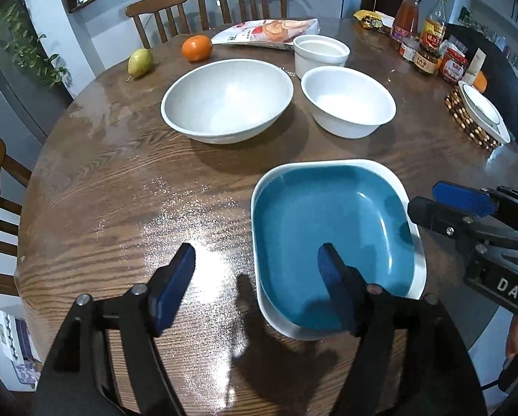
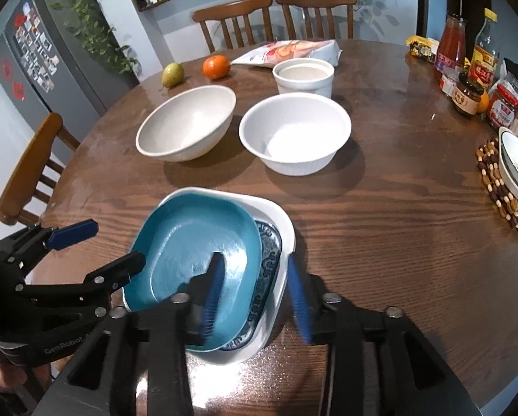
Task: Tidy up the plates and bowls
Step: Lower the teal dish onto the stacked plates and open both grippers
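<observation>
A blue square dish (image 1: 328, 235) (image 2: 196, 260) lies in a stack on a patterned blue-and-white plate (image 2: 265, 270) inside a white square dish (image 2: 279, 222) at the near table edge. My left gripper (image 1: 255, 270) (image 2: 110, 246) is open, its fingers straddling the stack's left rim. My right gripper (image 2: 255, 284) (image 1: 435, 201) is open, one finger over the blue dish, the other outside the white dish's right rim. Two white bowls (image 1: 227, 100) (image 1: 349, 102) and a white ramekin (image 1: 321, 53) stand further back.
An orange (image 1: 196, 48), a pear (image 1: 140, 63) and a snack bag (image 1: 269, 33) lie at the far edge. Bottles and jars (image 1: 432, 34) stand far right. A plate on a beaded trivet (image 1: 480, 114) sits at the right. Chairs (image 1: 168, 10) surround the table (image 1: 120, 190).
</observation>
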Demonstrator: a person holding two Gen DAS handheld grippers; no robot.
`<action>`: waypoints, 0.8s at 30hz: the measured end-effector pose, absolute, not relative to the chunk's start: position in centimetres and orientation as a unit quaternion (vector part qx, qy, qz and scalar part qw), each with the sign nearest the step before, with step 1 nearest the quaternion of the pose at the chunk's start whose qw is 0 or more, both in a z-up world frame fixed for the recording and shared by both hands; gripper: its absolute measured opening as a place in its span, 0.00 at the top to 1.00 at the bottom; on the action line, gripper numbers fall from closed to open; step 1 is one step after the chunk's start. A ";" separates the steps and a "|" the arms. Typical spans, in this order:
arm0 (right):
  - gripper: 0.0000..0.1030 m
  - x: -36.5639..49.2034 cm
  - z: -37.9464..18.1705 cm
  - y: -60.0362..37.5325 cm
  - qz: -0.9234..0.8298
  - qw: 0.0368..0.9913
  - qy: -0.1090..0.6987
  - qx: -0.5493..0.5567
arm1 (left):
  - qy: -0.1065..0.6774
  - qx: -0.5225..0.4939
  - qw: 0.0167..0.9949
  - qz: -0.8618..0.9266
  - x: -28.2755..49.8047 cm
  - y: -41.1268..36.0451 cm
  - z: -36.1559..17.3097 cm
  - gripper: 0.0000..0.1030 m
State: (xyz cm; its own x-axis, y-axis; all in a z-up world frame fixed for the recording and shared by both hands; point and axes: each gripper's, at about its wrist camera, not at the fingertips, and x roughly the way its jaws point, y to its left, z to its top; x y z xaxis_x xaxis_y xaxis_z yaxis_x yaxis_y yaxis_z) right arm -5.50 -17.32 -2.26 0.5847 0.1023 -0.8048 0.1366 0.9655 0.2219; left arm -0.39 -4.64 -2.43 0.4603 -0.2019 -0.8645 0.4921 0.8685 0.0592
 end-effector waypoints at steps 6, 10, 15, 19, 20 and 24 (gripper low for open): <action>0.43 -5.6 -1.5 -17.8 -0.021 0.886 0.442 0.138 | 0.474 0.136 0.847 -0.196 0.0 -4.3 -2.1 0.19; 0.41 -5.7 -1.1 -17.9 -0.024 0.889 0.437 0.138 | 0.472 0.130 0.852 -0.187 0.4 -4.0 -1.8 0.14; 0.40 -5.6 -0.9 -18.2 -0.025 0.890 0.432 0.140 | 0.463 0.123 0.859 -0.183 0.7 -3.7 -1.3 0.01; 0.40 -5.4 -0.7 -18.3 -0.026 0.891 0.432 0.138 | 0.463 0.120 0.860 -0.179 1.2 -3.5 -1.4 0.01; 0.40 -5.3 -0.7 -18.3 -0.025 0.891 0.432 0.137 | 0.465 0.119 0.860 -0.177 1.3 -3.4 -1.5 0.01; 0.40 -5.0 -0.7 -18.2 -0.023 0.891 0.434 0.135 | 0.471 0.112 0.858 -0.171 2.0 -3.0 -1.6 0.01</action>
State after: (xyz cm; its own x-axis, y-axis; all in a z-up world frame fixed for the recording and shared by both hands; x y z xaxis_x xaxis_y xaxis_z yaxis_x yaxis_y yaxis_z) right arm -5.01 -18.24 -0.67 0.6229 0.0766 -0.7786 0.1573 0.9626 0.2205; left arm 1.96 -2.99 -1.56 0.4972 -0.1878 -0.8471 0.3986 0.9166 0.0308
